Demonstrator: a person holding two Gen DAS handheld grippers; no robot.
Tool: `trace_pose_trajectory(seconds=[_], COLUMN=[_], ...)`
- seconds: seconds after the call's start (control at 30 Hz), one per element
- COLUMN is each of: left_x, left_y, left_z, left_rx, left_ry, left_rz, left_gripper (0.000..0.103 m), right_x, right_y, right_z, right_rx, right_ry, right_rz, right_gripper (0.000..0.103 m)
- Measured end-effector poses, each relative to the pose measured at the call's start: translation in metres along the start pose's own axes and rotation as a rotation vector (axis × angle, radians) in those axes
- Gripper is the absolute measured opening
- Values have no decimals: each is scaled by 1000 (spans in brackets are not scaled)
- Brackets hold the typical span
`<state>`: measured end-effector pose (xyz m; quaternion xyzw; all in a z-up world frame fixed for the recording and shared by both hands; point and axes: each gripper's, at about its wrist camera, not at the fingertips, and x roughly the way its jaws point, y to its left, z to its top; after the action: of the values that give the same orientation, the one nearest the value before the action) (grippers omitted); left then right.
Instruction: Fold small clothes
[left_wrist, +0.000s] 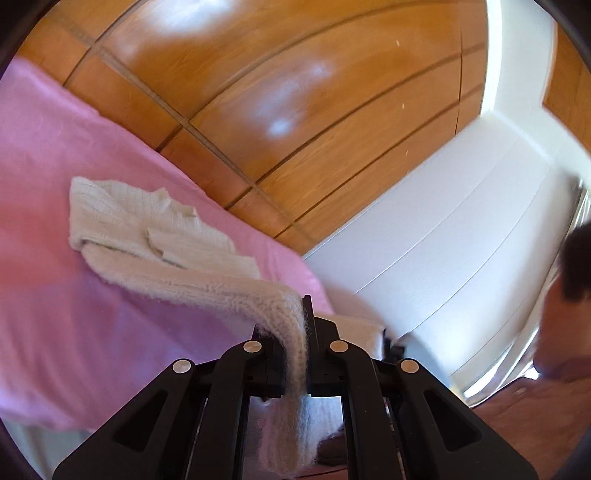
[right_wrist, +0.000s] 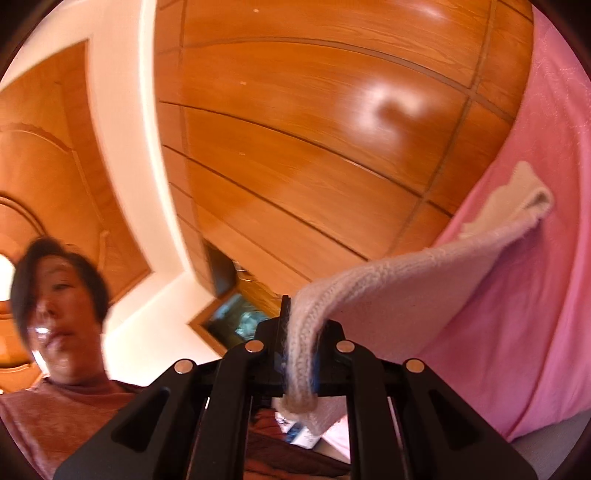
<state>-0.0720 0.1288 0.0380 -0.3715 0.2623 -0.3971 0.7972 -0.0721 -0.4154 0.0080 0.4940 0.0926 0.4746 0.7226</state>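
A small cream knitted garment (left_wrist: 155, 236) lies on a pink sheet (left_wrist: 55, 295). One end is folded on the sheet, the other end stretches up to me. My left gripper (left_wrist: 295, 332) is shut on a fuzzy knitted edge of it, which drapes down between the fingers. My right gripper (right_wrist: 301, 332) is shut on another edge of the same garment (right_wrist: 424, 269), lifted off the pink sheet (right_wrist: 535, 295). Its far folded end (right_wrist: 532, 195) rests on the sheet.
A wooden panelled wall (left_wrist: 295, 110) stands behind the pink surface. White drawers or panels (left_wrist: 461, 240) are at the right. The person's face (right_wrist: 55, 317) is close at the left of the right wrist view.
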Motion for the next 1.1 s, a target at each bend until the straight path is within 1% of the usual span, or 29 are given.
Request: trace_pose_trajectory(seconds=[0.03, 0.1, 0.17, 0.23, 0.33, 0.5, 0.63, 0.67, 0.73, 0.8, 0.83, 0.87, 0.9, 0.93, 0.97, 1.0, 1.03, 1.07, 1.1], left_x=[-1, -1, 5, 14, 25, 36, 53, 61, 74, 89, 97, 107, 113, 120, 124, 124, 122, 123, 124], left_y=[3, 13, 24, 36, 52, 93, 124, 134, 147, 159, 166, 174, 181, 189, 197, 202, 204, 204, 200], left_z=[1, 6, 9, 16, 24, 41, 60, 67, 75, 85, 89, 95, 96, 98, 97, 96, 93, 93, 93], left_rx=[-16, -43, -83, -114, -157, -276, -345, -367, -379, -369, -360, -350, -360, -379, -404, -431, -439, -427, -388], left_ry=[-6, -19, -30, -41, -55, -92, -77, -68, -61, -59, -60, -61, -64, -75, -101, -144, -188, -203, -203], left_rz=[-4, 17, 13, 33, 52, 60, 85, 116, 159, 210, 247, 311, 340, 364, 391, 411, 412, 419, 446], left_gripper=[5, 5, 5, 5, 5, 5, 5, 5, 5, 5, 5, 7, 16, 24, 44, 53, 53, 53, 56], right_x=[-3, -3, -4, -1, 12, 41, 62, 63, 72, 79, 82, 86, 90, 92, 93, 93, 92, 91, 91], right_y=[3, -3, -10, -19, -36, -64, -88, -94, -111, -129, -139, -149, -163, -175, -185, -197, -208, -215, -221], right_z=[1, 4, 6, 12, 25, 50, 71, 73, 85, 93, 97, 101, 104, 106, 106, 106, 106, 106, 105], right_rx=[4, 25, 46, 71, 102, 137, 152, 157, 173, 205, 222, 243, 272, 292, 306, 321, 326, 314, 296], right_ry=[-6, -22, -29, -34, -32, -40, -43, -42, -52, -66, -75, -84, -93, -103, -119, -146, -171, -187, -189], right_rz=[7, 11, 16, 7, -20, -28, -74, -89, -130, -172, -199, -230, -258, -287, -333, -390, -436, -499, -547], right_gripper=[7, 7, 7, 7, 8, 8, 10, 10, 10, 10, 10, 11, 11, 15, 33, 44, 61, 66, 65])
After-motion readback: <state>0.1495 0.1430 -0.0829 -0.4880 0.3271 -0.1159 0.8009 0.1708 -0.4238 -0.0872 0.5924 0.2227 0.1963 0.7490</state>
